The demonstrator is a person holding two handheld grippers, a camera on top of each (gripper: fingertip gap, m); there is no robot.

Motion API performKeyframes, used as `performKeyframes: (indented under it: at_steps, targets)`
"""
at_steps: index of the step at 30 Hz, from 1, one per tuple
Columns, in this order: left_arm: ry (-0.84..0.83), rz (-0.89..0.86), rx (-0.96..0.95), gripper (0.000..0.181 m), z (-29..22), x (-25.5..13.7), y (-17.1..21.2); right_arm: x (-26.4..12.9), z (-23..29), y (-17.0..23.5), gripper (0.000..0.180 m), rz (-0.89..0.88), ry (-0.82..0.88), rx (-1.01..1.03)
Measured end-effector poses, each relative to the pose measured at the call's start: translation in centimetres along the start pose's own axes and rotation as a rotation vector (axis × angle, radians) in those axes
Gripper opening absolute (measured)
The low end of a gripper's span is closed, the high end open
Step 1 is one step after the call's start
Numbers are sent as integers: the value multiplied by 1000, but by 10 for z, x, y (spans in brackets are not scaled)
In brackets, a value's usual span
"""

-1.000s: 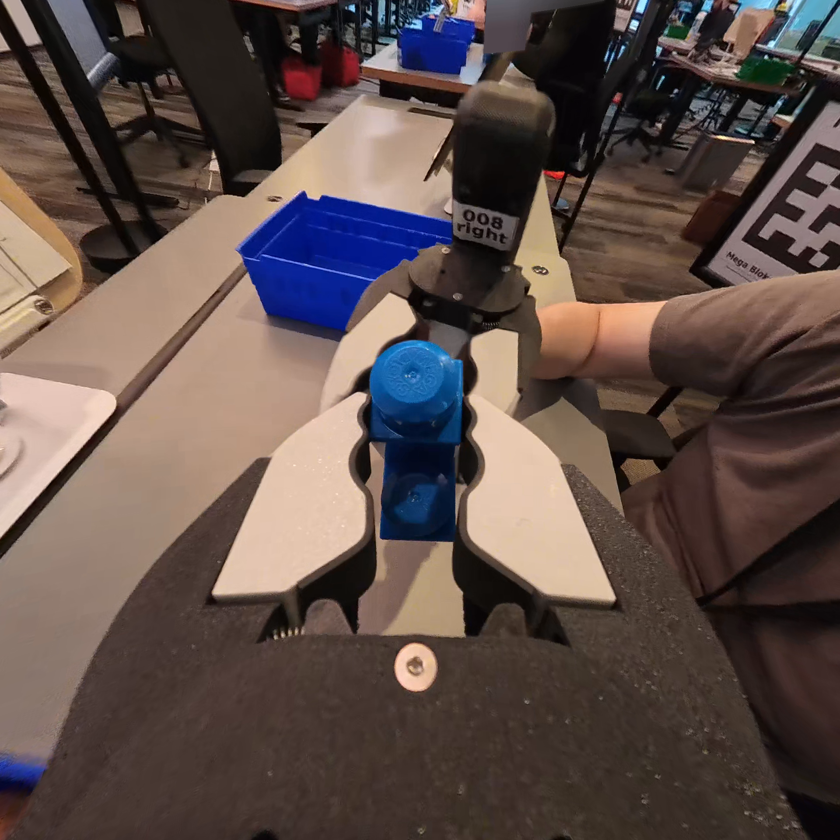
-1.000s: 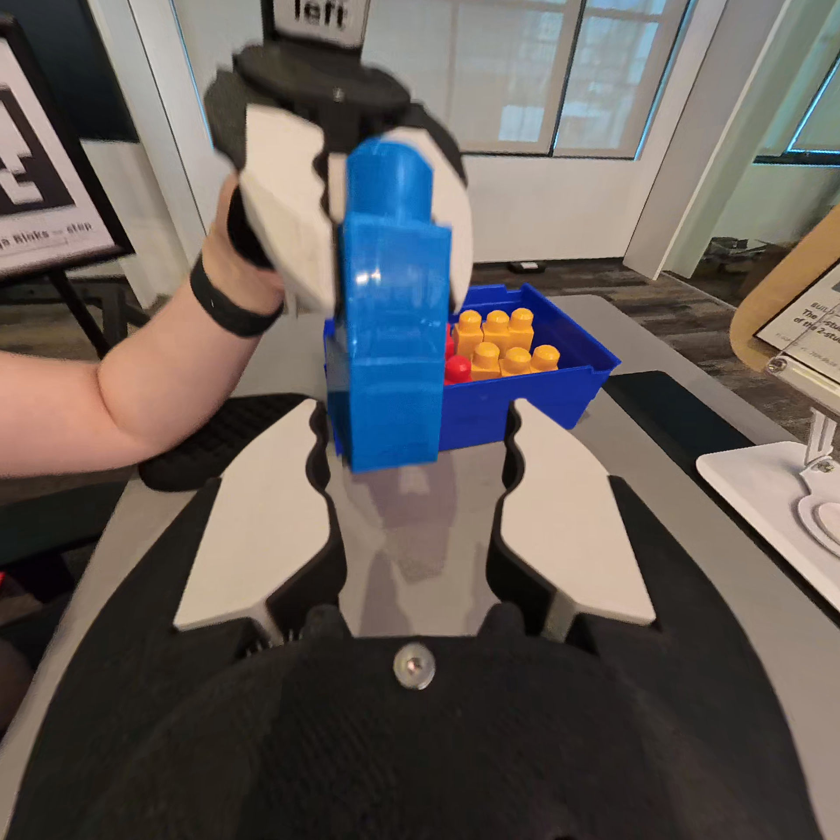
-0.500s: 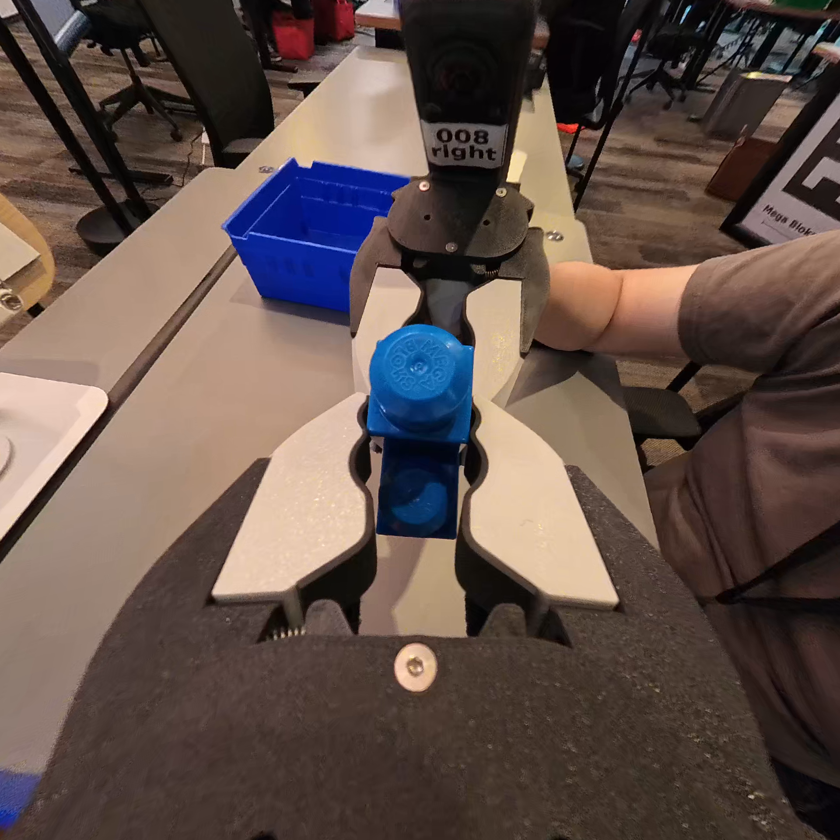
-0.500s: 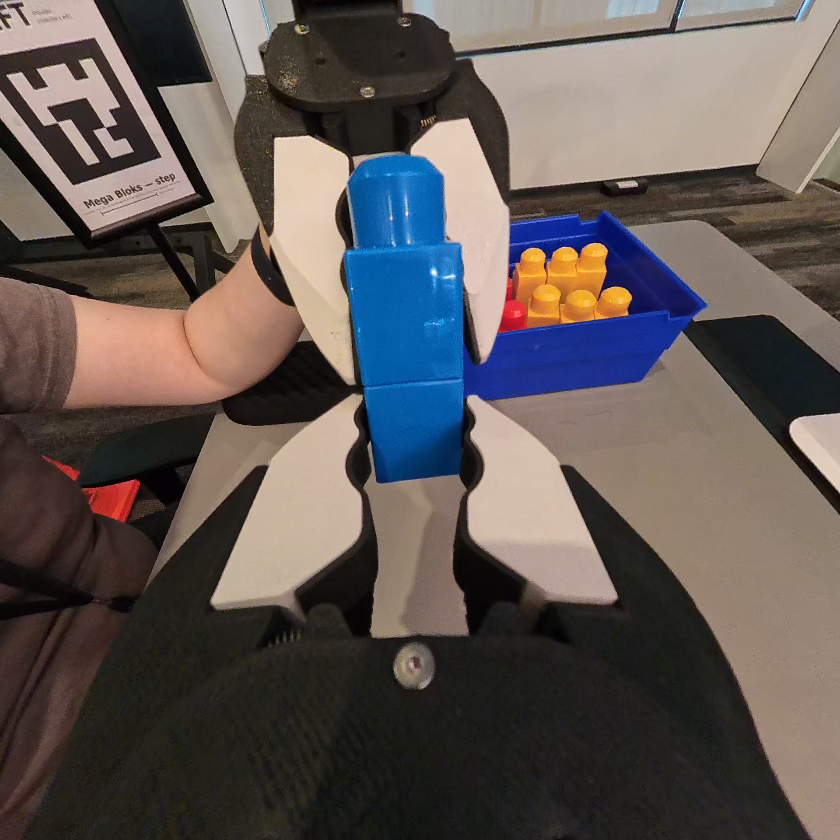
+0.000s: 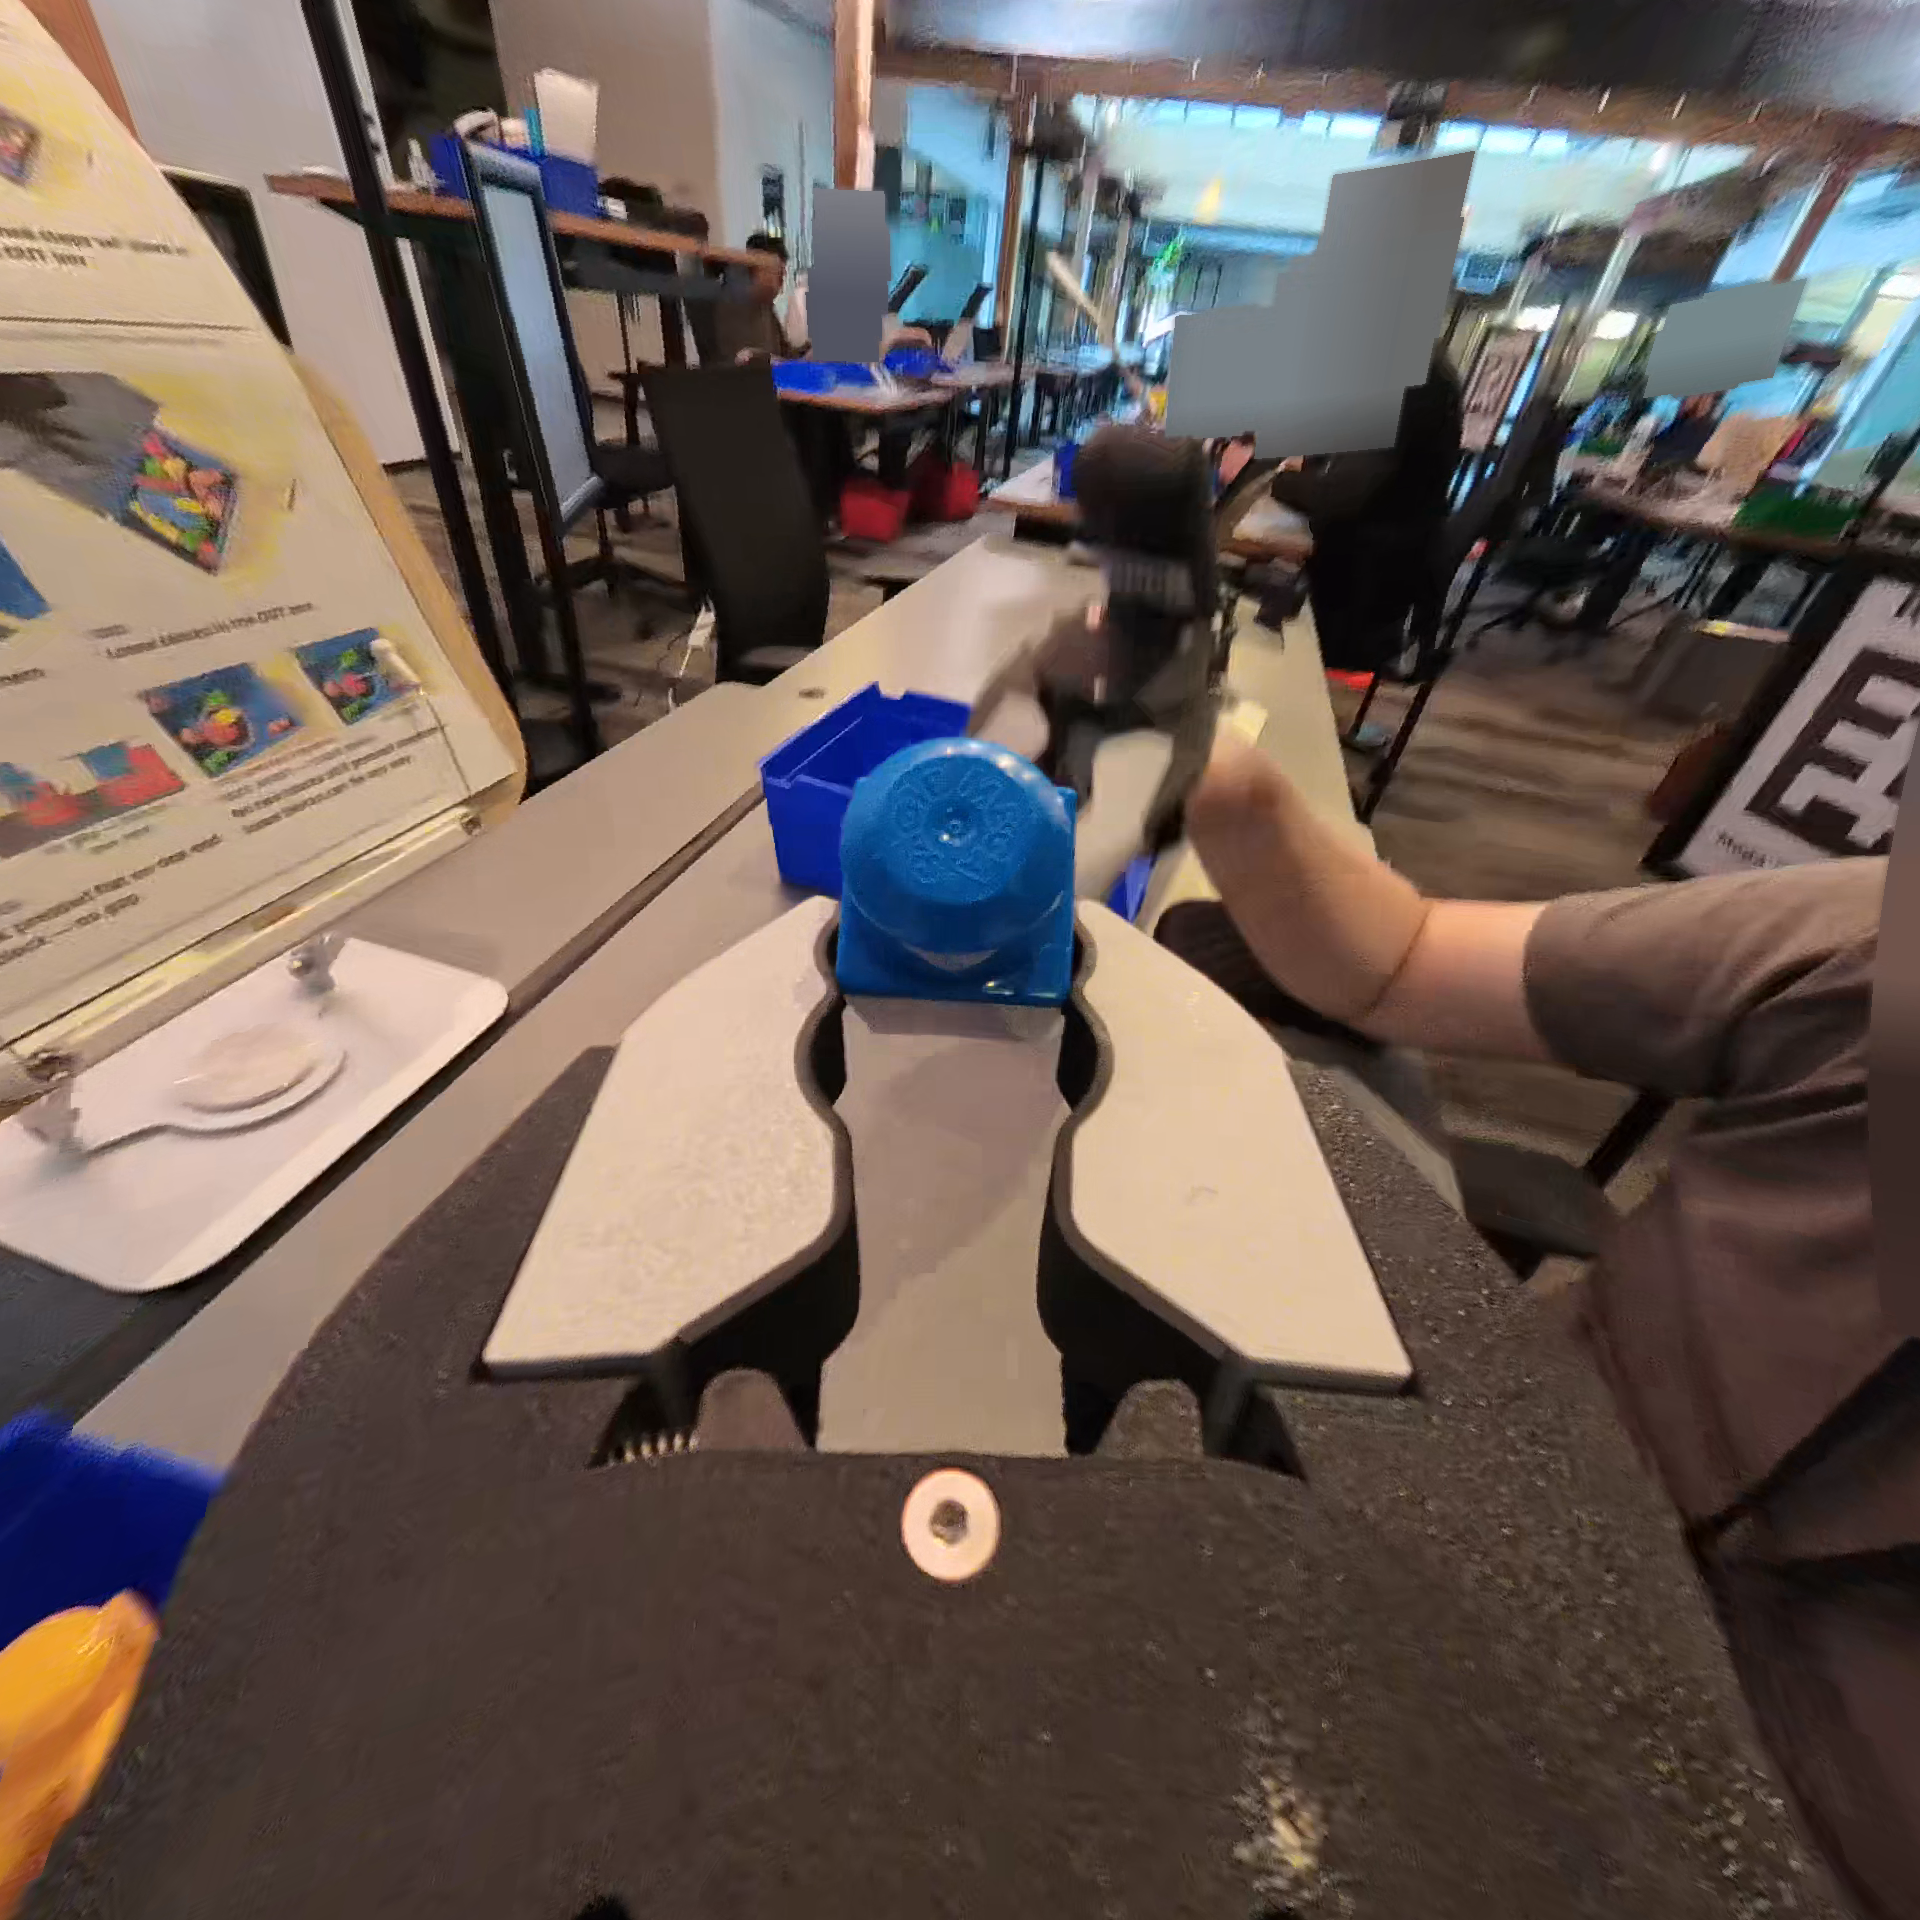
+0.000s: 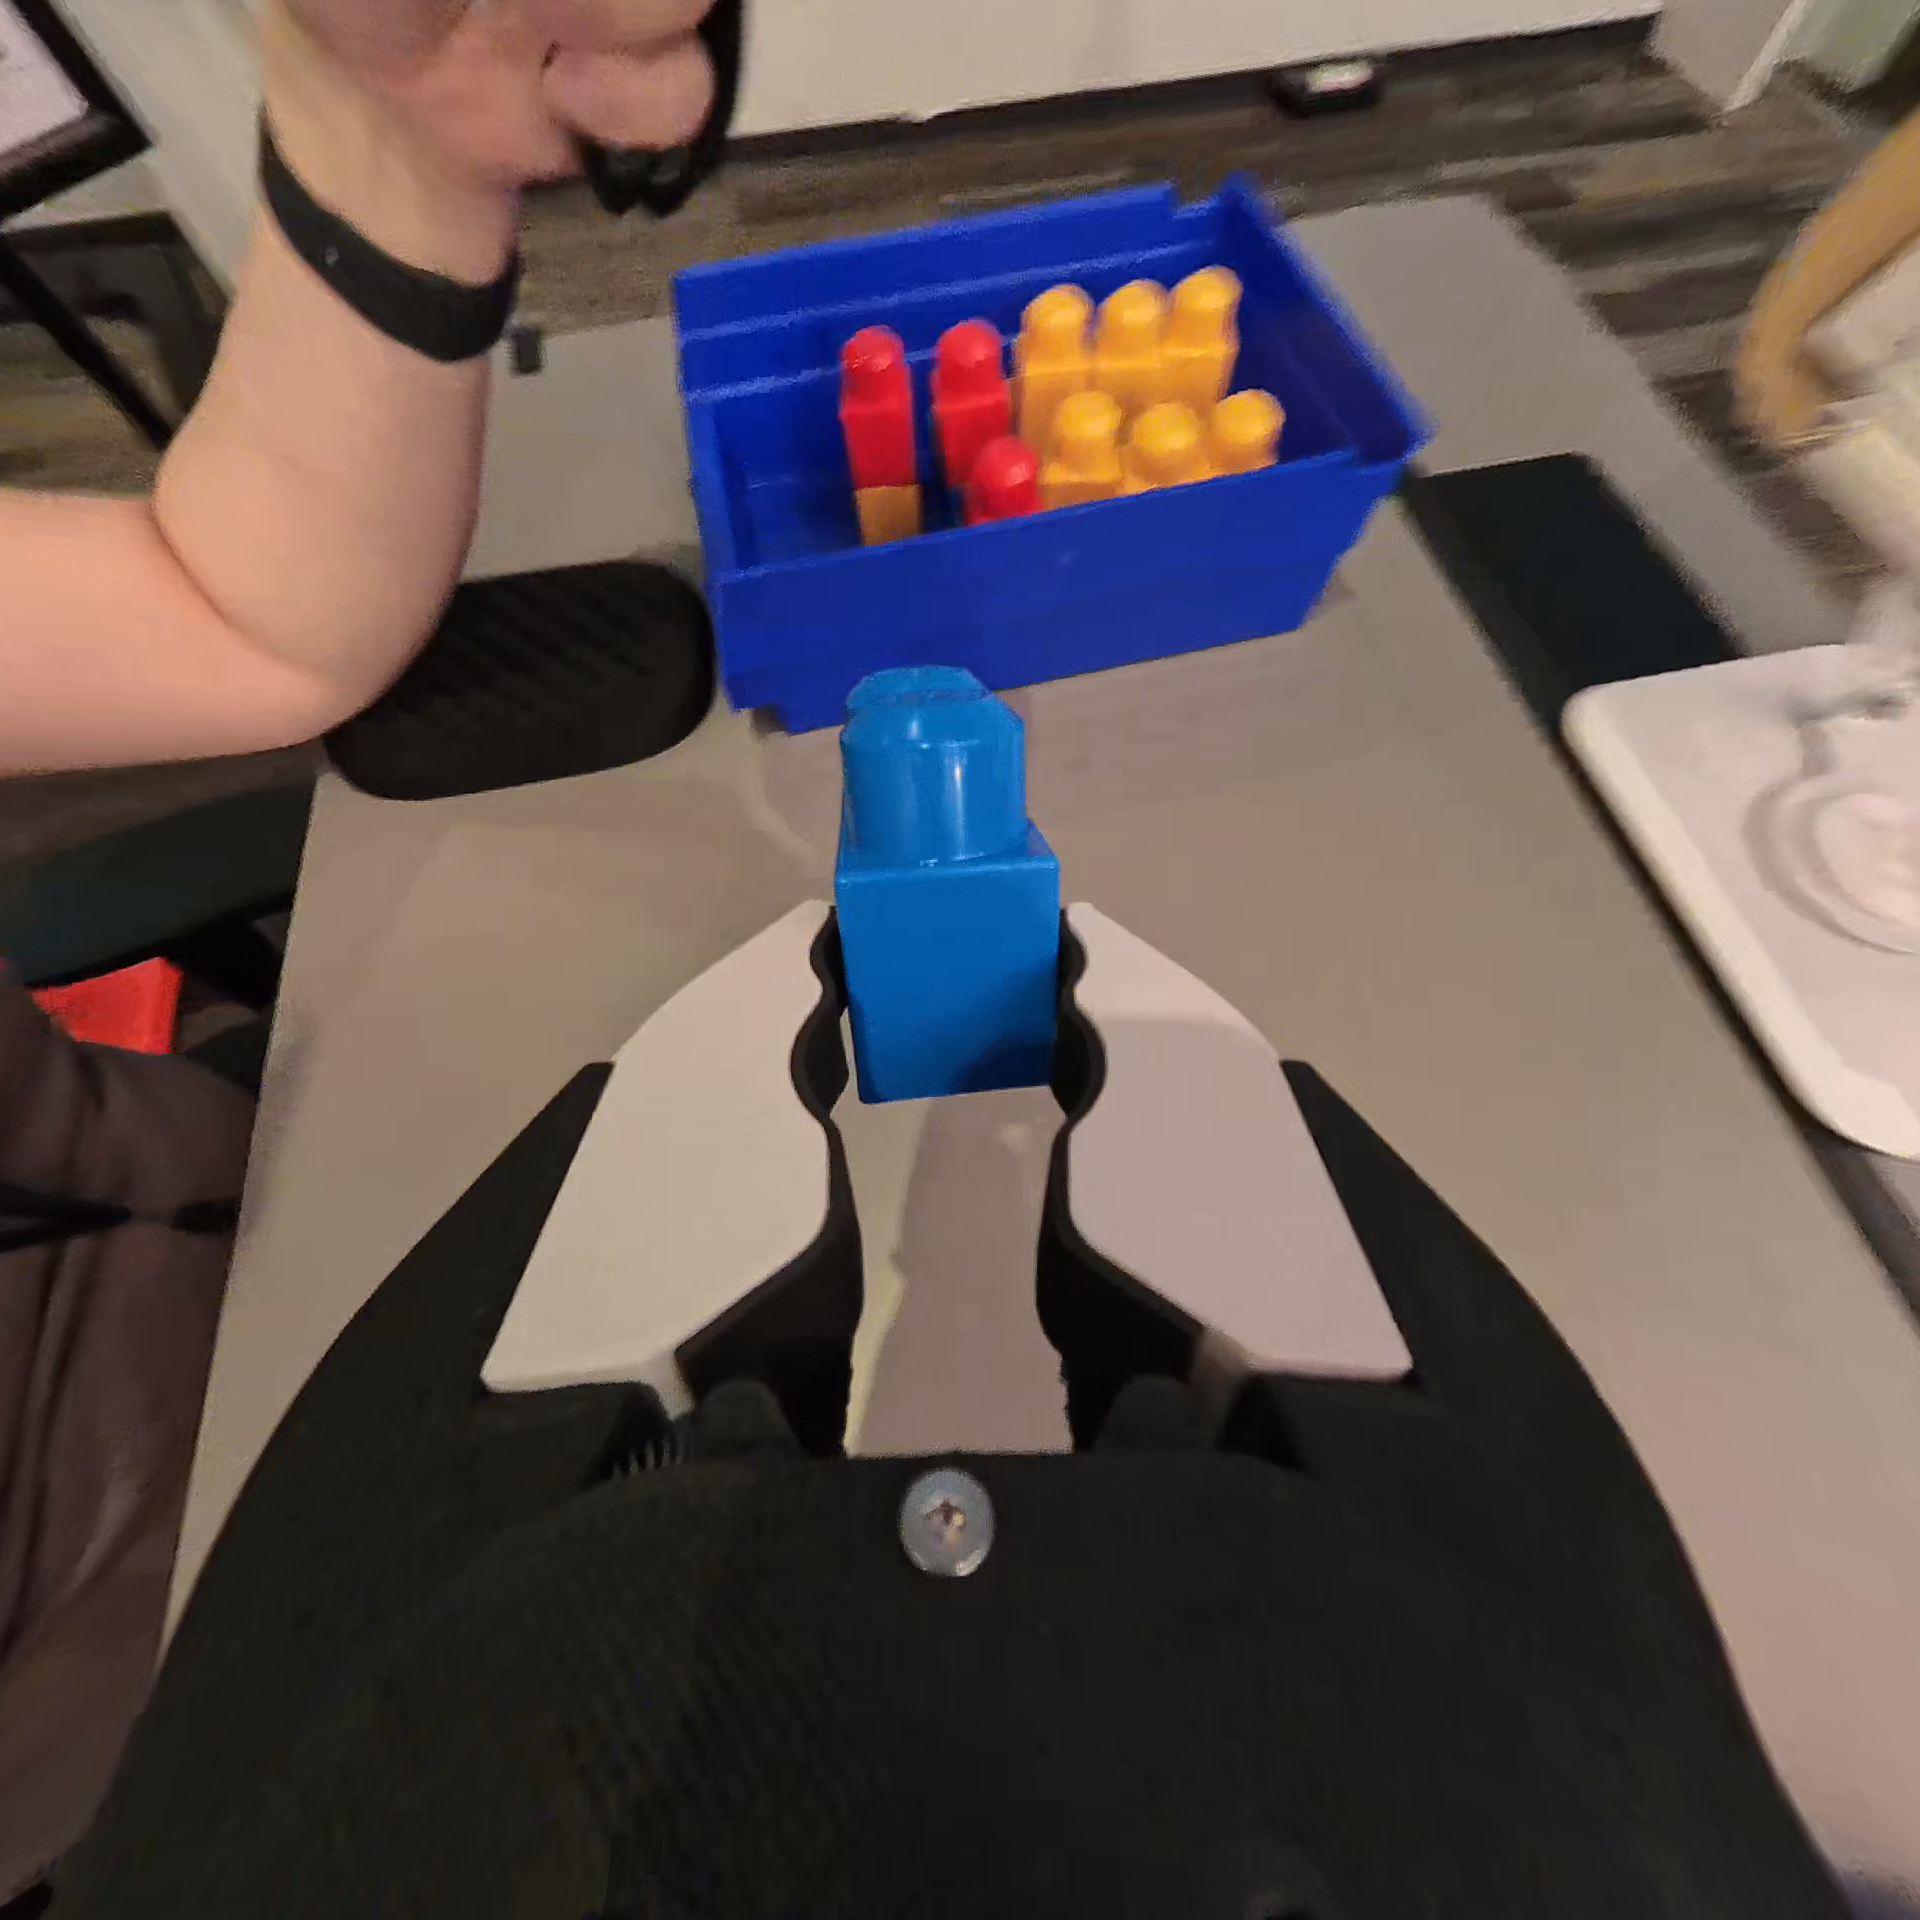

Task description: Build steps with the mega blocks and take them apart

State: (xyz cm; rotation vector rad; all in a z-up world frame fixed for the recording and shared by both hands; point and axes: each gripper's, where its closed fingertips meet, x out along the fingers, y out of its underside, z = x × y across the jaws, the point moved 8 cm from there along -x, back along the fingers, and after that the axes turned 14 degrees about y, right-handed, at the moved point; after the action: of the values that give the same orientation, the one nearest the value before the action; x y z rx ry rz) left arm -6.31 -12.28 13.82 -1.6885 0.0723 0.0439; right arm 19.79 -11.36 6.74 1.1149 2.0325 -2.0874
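Observation:
My left gripper [image 5: 954, 920] is shut on a blue one-stud block [image 5: 956, 883], stud pointing away from the camera. My right gripper [image 6: 945, 925] is shut on a second blue one-stud block [image 6: 940, 935], held above the grey table [image 6: 1299, 831]. The two blocks are apart. In the left wrist view the right gripper [image 5: 1132, 665] is blurred, farther off beside an empty-looking blue bin [image 5: 821, 779]. In the right wrist view a blue bin [image 6: 1039, 603] holds red blocks [image 6: 925, 416] and yellow blocks [image 6: 1143, 395]. The person's hand [image 6: 468, 83] holding the left gripper is at the top left.
A slanted sign board [image 5: 187, 520] on a white base plate [image 5: 260, 1081] stands at the left; the plate also shows in the right wrist view [image 6: 1745, 883]. A black pad [image 6: 520, 675] lies left of the bin. A bin corner [image 5: 83, 1496] with a yellow block [image 5: 62, 1704] shows bottom left. The left gripper's tips are roughly 15 centimetres from the right gripper's.
The two blue blocks were joined and held between both grippers. Now they are separated, one in each gripper, and the grippers have moved apart.

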Motion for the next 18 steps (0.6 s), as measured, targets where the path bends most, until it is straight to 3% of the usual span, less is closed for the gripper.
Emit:
performKeyframes:
  at_steps: [2,4,8,10,13,18]
  targets:
    - [6,40,2,38,-4,-2,1,-41,-34,-3,38,-41,137,59]
    - [4,68,4,38,-4,4,2,-89,-82,16,38,-26,412,143]
    - [50,177,2,38,-6,28,14,-163,-167,117,38,337,891,400]
    - [50,247,-2,39,-5,41,23,-173,-189,168,38,496,890,562]
    - [66,323,-8,39,-5,59,33,-164,-206,217,38,579,805,699]
    - [94,394,-24,39,-4,76,46,-150,-214,245,38,721,797,701]
